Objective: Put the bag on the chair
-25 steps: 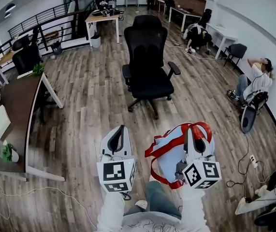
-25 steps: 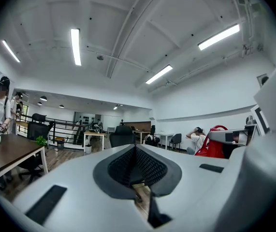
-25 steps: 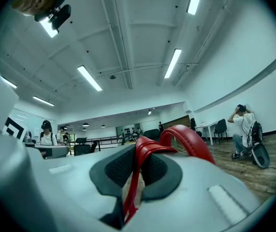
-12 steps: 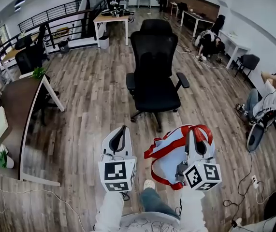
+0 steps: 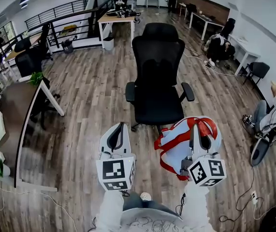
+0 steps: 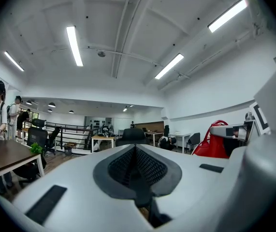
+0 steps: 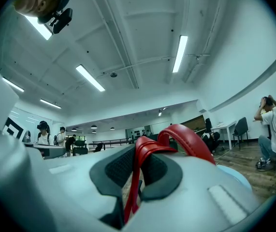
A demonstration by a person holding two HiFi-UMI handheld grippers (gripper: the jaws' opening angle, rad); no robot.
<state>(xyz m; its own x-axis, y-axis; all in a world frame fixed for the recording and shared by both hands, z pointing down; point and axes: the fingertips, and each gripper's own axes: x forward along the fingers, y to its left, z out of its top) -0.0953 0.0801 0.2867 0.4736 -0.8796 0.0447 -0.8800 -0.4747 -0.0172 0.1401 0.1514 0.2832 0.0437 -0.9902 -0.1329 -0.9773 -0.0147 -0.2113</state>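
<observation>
My right gripper has its jaws pinched nearly together on the red handles of the bag. The straps run up between the pads and loop over their far side, and the pale body of the bag hangs below the jaws. My left gripper has its jaws closed on each other with nothing between them. It hangs beside the right one, apart from the bag.

The chair stands ahead of both sets of jaws, its seat facing me and bare. From the head view the bag looks short of the seat, with its far edge near the seat's front rim, though at this steep angle I can't be sure how near.

I judge the pickup done and the carry under way. What is left is to bring the bag forward over the seat, lower it until it rests there, then open the right jaws and draw them clear of the handles.
</observation>
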